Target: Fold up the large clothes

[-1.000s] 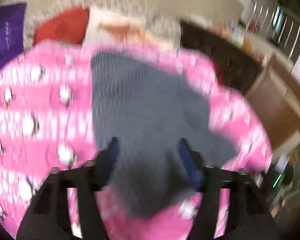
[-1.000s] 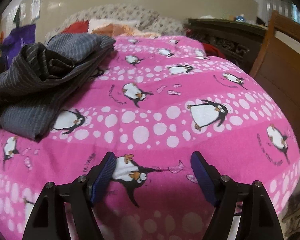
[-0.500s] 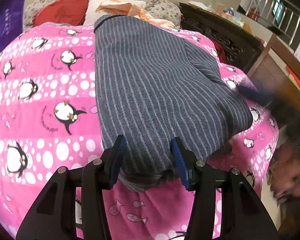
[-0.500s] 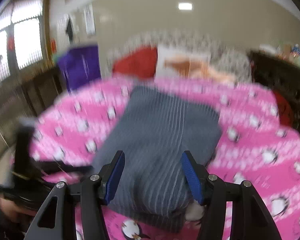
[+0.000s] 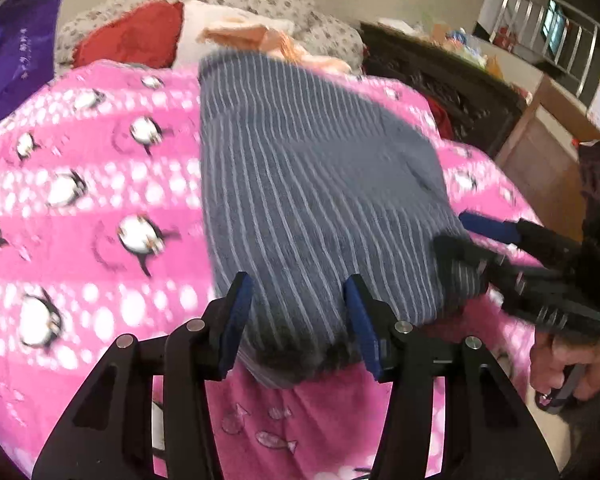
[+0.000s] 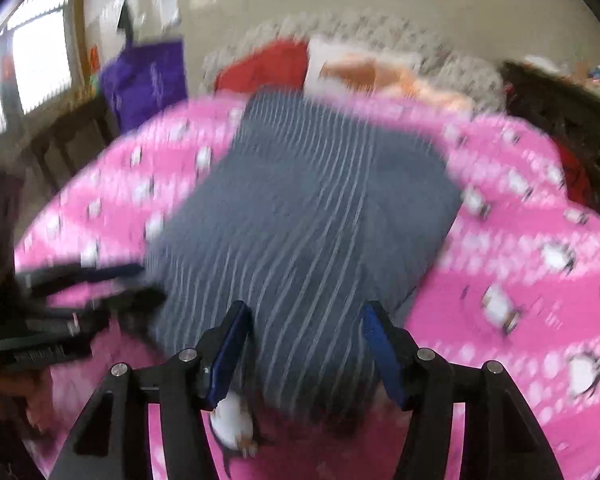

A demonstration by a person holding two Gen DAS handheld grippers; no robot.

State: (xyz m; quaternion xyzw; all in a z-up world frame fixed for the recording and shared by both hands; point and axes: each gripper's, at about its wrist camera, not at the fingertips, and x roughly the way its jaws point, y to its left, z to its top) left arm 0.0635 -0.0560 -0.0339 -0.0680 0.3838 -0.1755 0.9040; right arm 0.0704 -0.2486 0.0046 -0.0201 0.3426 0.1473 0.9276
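Observation:
A grey striped garment lies spread flat on the pink penguin blanket of a bed. My left gripper is open, its blue pads either side of the garment's bunched near-left edge, not visibly pressing on it. In the left wrist view my right gripper reaches in at the near-right corner, a hand on its grip. In the blurred right wrist view the garment runs away between the open fingers of my right gripper. My left gripper shows at the left.
Red and pale pillows lie at the head of the bed. A purple bag hangs at the far left. Dark wooden furniture and a brown bed frame stand along the right side. A window is at the left.
The garment went from a crumpled pile to lying spread flat. My right gripper swung left and up to the garment's near edge, and its jaws narrowed a little. The left gripper barely moved.

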